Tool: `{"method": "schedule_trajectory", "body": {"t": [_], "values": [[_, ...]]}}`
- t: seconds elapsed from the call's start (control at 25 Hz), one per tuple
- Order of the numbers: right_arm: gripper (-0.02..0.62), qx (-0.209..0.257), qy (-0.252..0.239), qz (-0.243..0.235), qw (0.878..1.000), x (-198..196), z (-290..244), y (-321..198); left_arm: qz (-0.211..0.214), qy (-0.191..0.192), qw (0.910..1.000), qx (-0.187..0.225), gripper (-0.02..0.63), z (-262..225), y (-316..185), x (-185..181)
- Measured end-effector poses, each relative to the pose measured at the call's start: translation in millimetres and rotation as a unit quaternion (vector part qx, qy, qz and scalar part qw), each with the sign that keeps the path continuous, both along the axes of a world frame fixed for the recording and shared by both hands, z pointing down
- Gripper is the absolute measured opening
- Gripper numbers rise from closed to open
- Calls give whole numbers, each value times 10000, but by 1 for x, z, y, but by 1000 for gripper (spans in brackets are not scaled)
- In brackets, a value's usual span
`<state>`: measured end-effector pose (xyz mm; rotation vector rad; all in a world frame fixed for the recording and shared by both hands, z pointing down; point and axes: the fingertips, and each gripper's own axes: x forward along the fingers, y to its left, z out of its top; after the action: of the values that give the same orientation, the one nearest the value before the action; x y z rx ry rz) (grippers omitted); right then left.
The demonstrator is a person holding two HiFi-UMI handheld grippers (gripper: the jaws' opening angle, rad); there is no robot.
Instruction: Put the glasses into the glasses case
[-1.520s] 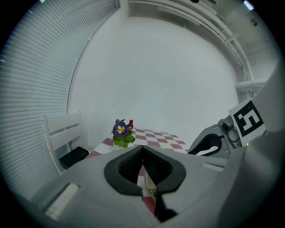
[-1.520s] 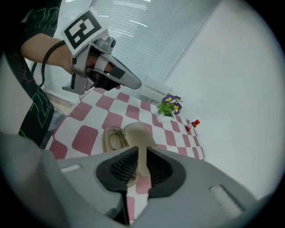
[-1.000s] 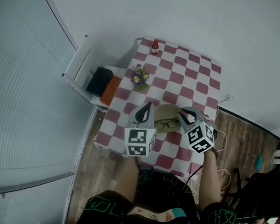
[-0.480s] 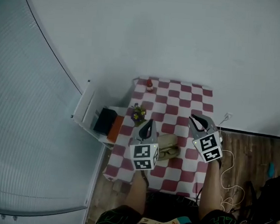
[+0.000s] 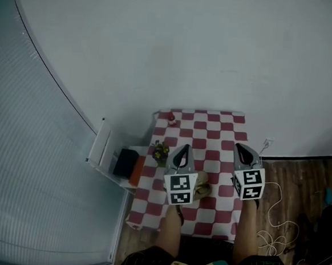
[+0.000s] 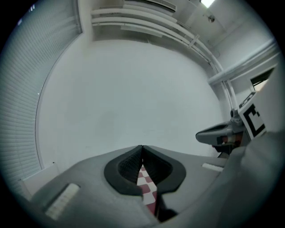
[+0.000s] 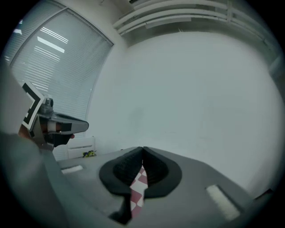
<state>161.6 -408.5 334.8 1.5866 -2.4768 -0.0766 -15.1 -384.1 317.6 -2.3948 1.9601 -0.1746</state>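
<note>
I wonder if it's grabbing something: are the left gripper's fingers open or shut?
Shut, empty: on the left gripper the fingertips touch; only checkered tablecloth shows behind.

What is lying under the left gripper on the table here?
A tan glasses case pokes out beside the left gripper, on the checkered tablecloth. The gripper's cube covers the rest, so the glasses cannot be made out.

Dim, even light; gripper views heavily fisheye-distorted.
</note>
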Motion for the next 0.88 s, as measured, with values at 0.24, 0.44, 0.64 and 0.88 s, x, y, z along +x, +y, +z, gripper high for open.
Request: {"method": "schedule_trajectory", "body": {"t": [0.24,0.44,0.64,0.88], "values": [[5,38,-30,208,9998,14,-1,4,61,-45,9999,-110,8,9,2,5],[5,82,-29,111,9999,7,-1,7,131,-167,9997,-90,8,5,7,0],[5,149,-40,29,9999,9,-2,13,45,-20,9999,-107,8,6,10,-5],[5,219,-104,138,9996,21,-2,16,127,23,9999,-100,8,8,11,3]]}}
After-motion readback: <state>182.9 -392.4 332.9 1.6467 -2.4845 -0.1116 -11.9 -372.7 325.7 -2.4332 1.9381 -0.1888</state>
